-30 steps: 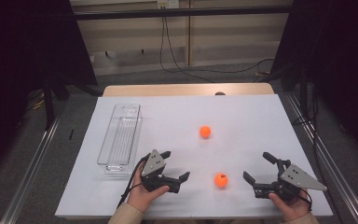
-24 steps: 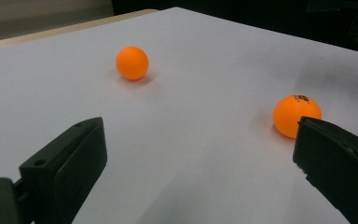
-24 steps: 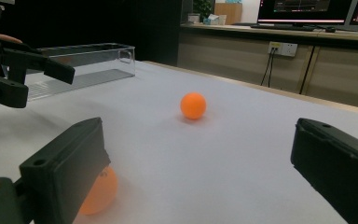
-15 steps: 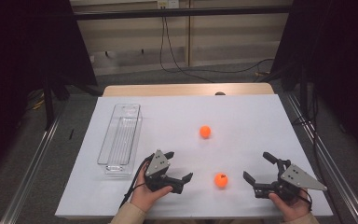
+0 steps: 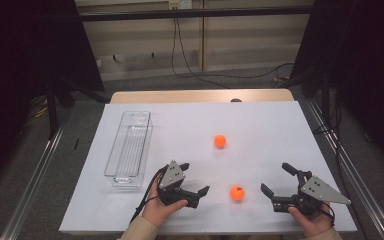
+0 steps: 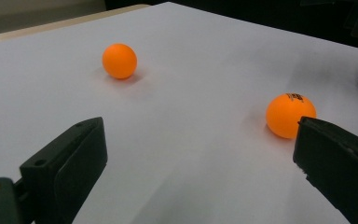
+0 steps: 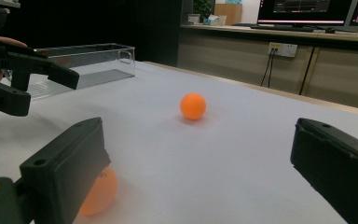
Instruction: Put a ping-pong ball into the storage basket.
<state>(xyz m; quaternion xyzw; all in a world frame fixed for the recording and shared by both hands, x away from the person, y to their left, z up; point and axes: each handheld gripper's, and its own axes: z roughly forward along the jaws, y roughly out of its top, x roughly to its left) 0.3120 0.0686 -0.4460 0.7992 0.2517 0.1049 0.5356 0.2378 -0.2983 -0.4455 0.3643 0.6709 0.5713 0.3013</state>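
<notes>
Since a second ago the left gripper has slid a little toward the near ball, while the right gripper has kept its place. Both sets of jaws stand spread wide and hold nothing.

From the left gripper view, the near ball sits on the white table just beyond the tip of the jaw at the right of that view, close to it, though contact cannot be told. The far ball lies well ahead of the jaws, apart from the other.

From the right gripper view, the near ball is partly hidden behind the jaw at the left of that view, and the far ball rests farther off between the two jaws' lines. The left gripper shows at the left edge there, with the bin behind it.

From above, the near ball lies between the two grippers, nearer the left one. The far ball sits toward the middle of the table. A clear bin stands along the left side, beside the left hand. The right hand grips its tool at the near right corner.
</notes>
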